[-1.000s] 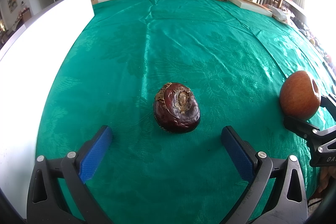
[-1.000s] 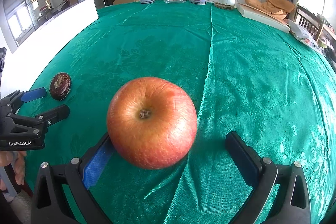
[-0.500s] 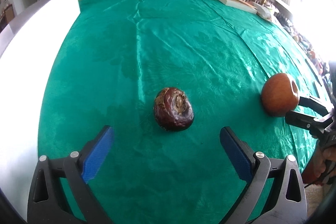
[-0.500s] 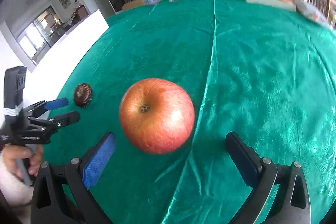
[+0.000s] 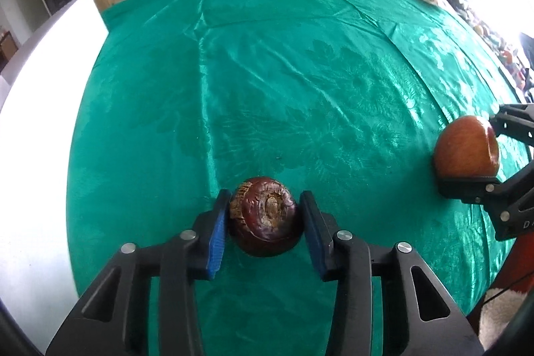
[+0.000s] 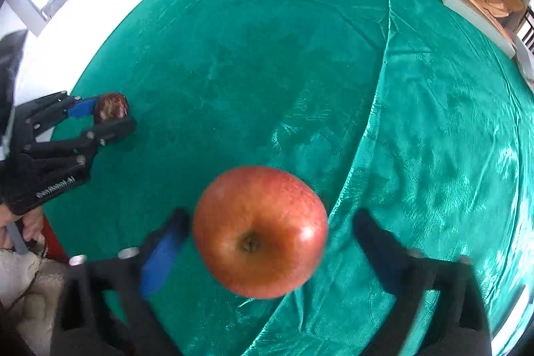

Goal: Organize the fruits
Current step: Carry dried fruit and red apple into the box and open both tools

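My left gripper (image 5: 265,219) has just closed and pinches the dark brown fruit (image 5: 265,217) on the green tablecloth (image 5: 283,72). My right gripper (image 6: 267,232) is closing around the red apple (image 6: 260,231); its right pad stands clear of it

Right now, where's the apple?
Right-wrist view, low centre: the apple sits between the right hand-held gripper's just-closing jaws on the green cloth. In the left-wrist view it's at the far right edge.
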`<state>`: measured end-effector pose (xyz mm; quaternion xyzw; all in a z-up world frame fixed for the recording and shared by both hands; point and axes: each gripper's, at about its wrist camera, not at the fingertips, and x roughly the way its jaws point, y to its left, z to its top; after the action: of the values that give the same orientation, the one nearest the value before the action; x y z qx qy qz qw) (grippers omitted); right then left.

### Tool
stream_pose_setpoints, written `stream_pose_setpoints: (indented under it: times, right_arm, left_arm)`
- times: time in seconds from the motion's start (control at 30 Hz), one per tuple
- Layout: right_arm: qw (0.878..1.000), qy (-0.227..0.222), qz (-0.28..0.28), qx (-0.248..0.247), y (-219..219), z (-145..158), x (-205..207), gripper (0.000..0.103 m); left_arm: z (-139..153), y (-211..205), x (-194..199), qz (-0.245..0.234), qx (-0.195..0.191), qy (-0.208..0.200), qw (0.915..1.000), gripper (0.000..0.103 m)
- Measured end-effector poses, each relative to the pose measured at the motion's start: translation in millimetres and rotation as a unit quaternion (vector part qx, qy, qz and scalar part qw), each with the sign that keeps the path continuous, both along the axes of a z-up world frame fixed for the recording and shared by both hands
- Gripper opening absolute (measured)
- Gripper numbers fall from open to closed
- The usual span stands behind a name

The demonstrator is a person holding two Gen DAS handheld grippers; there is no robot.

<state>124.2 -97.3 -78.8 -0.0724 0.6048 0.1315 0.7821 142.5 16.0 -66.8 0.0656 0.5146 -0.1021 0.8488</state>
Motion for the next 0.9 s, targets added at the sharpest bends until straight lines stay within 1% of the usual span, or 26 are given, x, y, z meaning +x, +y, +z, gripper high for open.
stream_pose_setpoints:
  times: [0.07,0.1,0.17,0.23,0.3,0.33,0.4,0.47,0.5,0.53,0.57,0.63,0.7,0.77,0.9]
  right_arm:
    - [1.0,0.004,-0.001,-0.011,4.0,0.6,1.2,0.069]
    - [1.0,0.008,-0.004,-0.004,4.4,2.4,1.0,0.069]
    - [0.999,0.011,-0.007,0.031,6.6,13.5,2.5,0.069]
    - [0.998,-0.001,0.001,0.065,15.5,37.3,9.6,0.069]
    - [0.995,-0.02,0.016,0.092,36.8,69.9,22.1,0.069]
    - [0.993,-0.034,0.027,0.106,51.6,88.9,29.1,0.069]
    - [0.988,-0.063,0.058,0.132,90.8,128.7,45.3,0.069]
    - [0.98,-0.082,0.09,0.156,134.7,161.3,61.4,0.069]
    - [0.975,-0.091,0.109,0.169,161.3,176.5,70.7,0.069]
    - [0.971,-0.099,0.124,0.176,189.9,186.9,78.1,0.069]
    - [0.967,-0.107,0.14,0.181,218.3,196.6,86.9,0.069]
    - [0.962,-0.109,0.166,0.187,271.1,203.5,98.9,0.069]
    - [0.961,-0.104,0.185,0.179,322.3,195.9,114.9,0.069]
    - [0.963,-0.084,0.2,0.162,369.9,173.4,132.7,0.069]
    - [0.966,-0.029,0.23,0.116,440.6,115.4,149.7,0.069]
  left_arm:
    - [2.2,5.0,-3.8,0.005,-0.014,0.001,0.9999,0.042]
    - [5.5,10.5,-6.7,0.012,-0.035,0.005,0.9993,0.042]
    - [19.7,22.1,-12.9,0.024,-0.085,0.011,0.996,0.042]
    - [47.7,37.3,-20.6,0.032,-0.142,0.004,0.9894,0.042]
    - [86.7,63.7,-26.7,0.046,-0.191,-0.014,0.9805,0.042]
    - [106.2,80.2,-28.4,0.058,-0.208,-0.025,0.9761,0.042]
    - [139.7,118.0,-28.1,0.089,-0.231,-0.046,0.9677,0.042]
    - [169.7,166.9,-23.5,0.134,-0.246,-0.064,0.9577,0.042]
    - [179.6,191.1,-20.6,0.158,-0.247,-0.071,0.9535,0.042]
    - [185.4,212.3,-16.9,0.18,-0.239,-0.077,0.9511,0.042]
    - [189.6,238.4,-12.8,0.209,-0.223,-0.085,0.9483,0.042]
    - [185.0,283.1,-1.8,0.264,-0.202,-0.082,0.9396,0.042]
    - [165.1,325.6,11.4,0.319,-0.2,-0.061,0.9245,0.042]
    - [136.3,357.5,26.2,0.359,-0.194,-0.033,0.9123,0.042]
    - [73.9,397.5,47.0,0.411,-0.181,0.022,0.8934,0.042]
